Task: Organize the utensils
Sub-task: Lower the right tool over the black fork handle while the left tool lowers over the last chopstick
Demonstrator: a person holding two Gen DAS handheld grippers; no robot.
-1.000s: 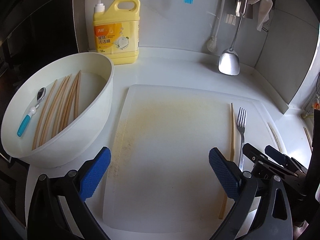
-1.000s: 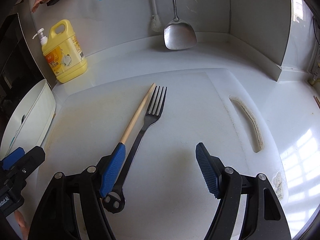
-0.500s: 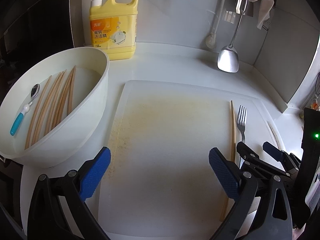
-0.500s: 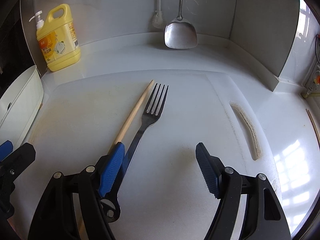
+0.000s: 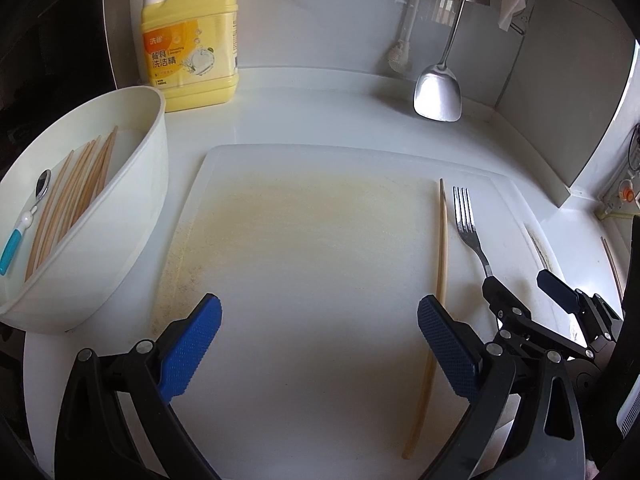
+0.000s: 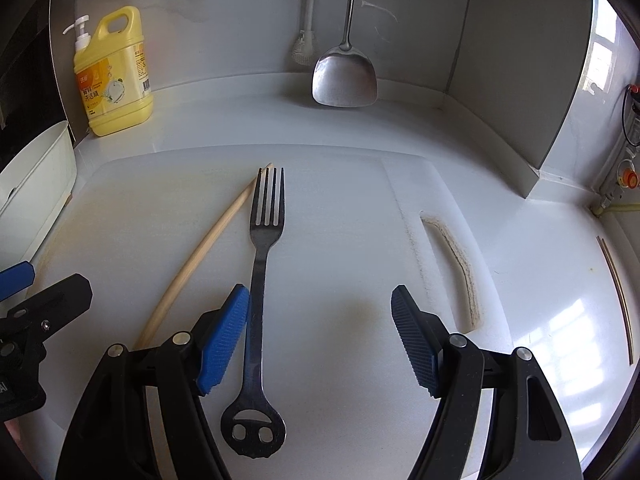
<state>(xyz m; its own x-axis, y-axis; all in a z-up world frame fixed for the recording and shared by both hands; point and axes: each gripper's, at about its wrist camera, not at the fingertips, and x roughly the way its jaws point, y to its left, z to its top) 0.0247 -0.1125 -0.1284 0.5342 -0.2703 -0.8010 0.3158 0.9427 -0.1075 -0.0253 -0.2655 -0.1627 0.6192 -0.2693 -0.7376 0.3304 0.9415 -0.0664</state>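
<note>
From the left wrist view, the left tongs (image 5: 318, 346) hang released over the white cutting board (image 5: 304, 240), blue pads wide apart with nothing between them. The board lies flat on the white worktop (image 5: 320, 120) and shows a yellowish stain across its middle. Near the board's right edge 1 wooden chopstick (image 5: 440, 248) lies lengthwise, its lower part passing behind the right pad. Just beside it, to the right and not touching, lies a metal fork (image 5: 468, 224), tines toward the wall. The right tongs (image 5: 516, 286) reach in from the right, over the fork's handle, also released. Left of the board stands a white bowl (image 5: 140, 184) holding several chopsticks (image 5: 76, 196) and 1 small spoon with a blue handle (image 5: 24, 220). A yellow detergent bottle (image 5: 192, 40) stands at the wall behind the bowl, and a steel spatula (image 5: 438, 92) hangs against the wall to the right.

From the right wrist view, the right tongs (image 6: 318, 340) are released and empty, pads well apart. The fork (image 6: 262, 264) lies between them, close along the left pad, its cut-out handle end nearest the camera. The chopstick (image 6: 208, 240) runs diagonally just left of the fork, its far tip near the tines. The board's handle slot (image 6: 456, 264) sits to the right. Part of the left tongs (image 6: 24, 292) shows at the left edge. The bottle (image 6: 116, 76) and spatula (image 6: 344, 76) stand at the back.
</note>
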